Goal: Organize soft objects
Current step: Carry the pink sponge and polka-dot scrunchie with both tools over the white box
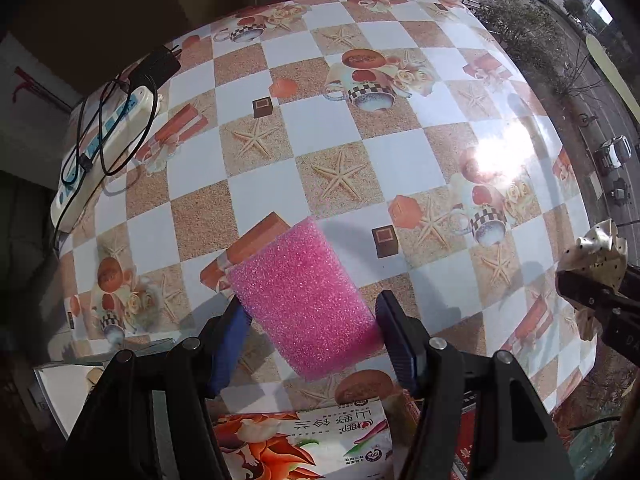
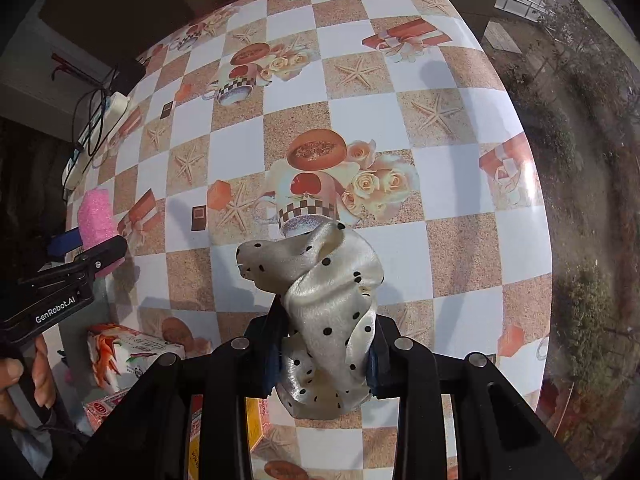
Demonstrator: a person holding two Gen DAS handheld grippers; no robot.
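A: Holding the pink sponge [image 1: 304, 300], the left gripper [image 1: 310, 320] has its blue-padded fingers [image 1: 228, 344] pressed against both long sides of the block. The sponge is a coarse, open-pored rectangular slab, raised above the table [image 1: 400, 152] and tilted, its far corner pointing away. Confirm the right side.

B: The right gripper [image 2: 326, 354] is clamped on a cream satin scarf [image 2: 328, 300] with black dots. The fabric is glossy and crumpled, bunched between the jaws and folded into a loose twist above them, clear of the table surface.

A: Items nearest the body?

B: A printed snack bag [image 1: 304, 440] lies flat at the near table edge, below the left gripper. A yellow box [image 2: 256, 420] sits partly hidden beneath the right gripper.

A: Table surface?

B: A glossy checkered cloth in white and sandy squares, printed with starfish, cups and roses. The middle and far squares lie open. A bright glare patch sits toward the right edge.

A: Boundaries?

B: A white power strip [image 1: 104, 140] with looped black cables [image 1: 120, 128] occupies the far left edge. The right edge curves beside a window showing trees and a road.
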